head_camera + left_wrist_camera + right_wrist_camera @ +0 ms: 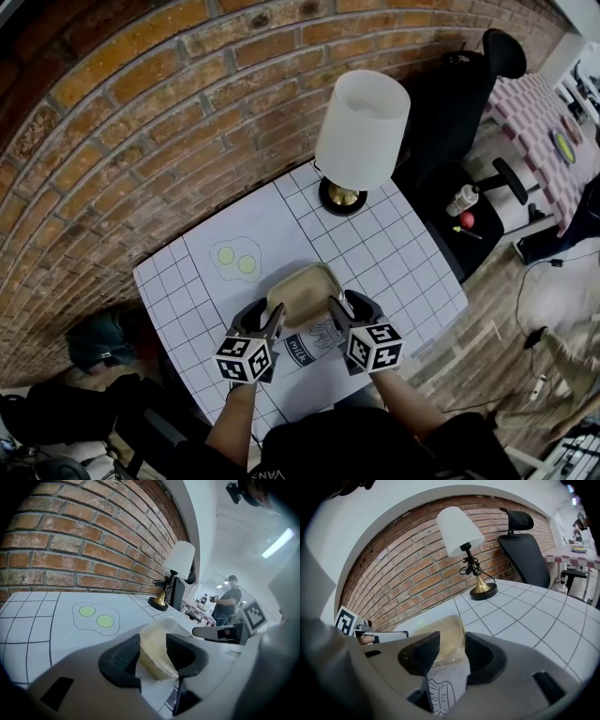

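1. At lower centre of the head view, a beige tray point(302, 286) sits between two grippers over the gridded table point(394, 253).
2. Left gripper point(270, 322) clamps its left rim; right gripper point(337, 312) pinches the right rim.
3. A milk-carton drawing point(309, 345) lies just below it, with a lamp point(361, 131) at upper right.

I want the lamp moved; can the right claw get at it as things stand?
Probably not yet: the right claw is shut on the tan container, which the left claw also grips. Nothing stands between it and the lamp.
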{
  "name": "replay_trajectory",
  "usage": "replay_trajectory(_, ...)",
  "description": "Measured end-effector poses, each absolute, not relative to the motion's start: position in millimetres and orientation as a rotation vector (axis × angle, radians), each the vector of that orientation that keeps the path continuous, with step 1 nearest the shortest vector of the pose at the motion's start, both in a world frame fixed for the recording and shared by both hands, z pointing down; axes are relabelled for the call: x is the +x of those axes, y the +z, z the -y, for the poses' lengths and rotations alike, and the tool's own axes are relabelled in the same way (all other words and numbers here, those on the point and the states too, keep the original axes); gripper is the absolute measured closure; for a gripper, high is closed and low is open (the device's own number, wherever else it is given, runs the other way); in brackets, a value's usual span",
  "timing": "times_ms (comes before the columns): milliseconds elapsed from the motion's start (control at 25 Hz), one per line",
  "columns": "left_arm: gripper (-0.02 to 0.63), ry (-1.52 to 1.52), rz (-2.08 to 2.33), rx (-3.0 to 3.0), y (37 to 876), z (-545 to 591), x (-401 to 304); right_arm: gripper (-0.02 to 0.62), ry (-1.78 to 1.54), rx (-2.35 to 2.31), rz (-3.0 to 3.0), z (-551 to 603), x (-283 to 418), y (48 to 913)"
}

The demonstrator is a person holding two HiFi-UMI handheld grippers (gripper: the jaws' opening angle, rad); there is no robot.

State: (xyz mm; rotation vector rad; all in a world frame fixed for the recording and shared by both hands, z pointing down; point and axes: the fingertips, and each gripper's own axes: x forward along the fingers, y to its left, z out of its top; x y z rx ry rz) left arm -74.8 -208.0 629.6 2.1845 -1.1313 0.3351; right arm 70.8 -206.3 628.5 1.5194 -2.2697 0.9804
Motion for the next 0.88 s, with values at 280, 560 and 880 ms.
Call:
replay_trajectory(280, 0.436, 0.286, 1.153, 2.205, 612.4, 206.7, -76.0, 0.434, 0.979, 1.562, 2.310, 202.7, 71.1, 608.0)
replay_trajectory(560, 0.445, 0.232, 1.180, 2.233, 590.3, 204.2, -81.9, 0.443, 0.953, 1.564, 2.361, 198.8, 67.5, 585.9)
replay_trajectory(880, 0.460, 0.133, 1.165, 2.258, 562.9, 197.6, -84.7, 0.488, 0.938, 1.595, 2.437, 193.7, 71.1, 555.8)
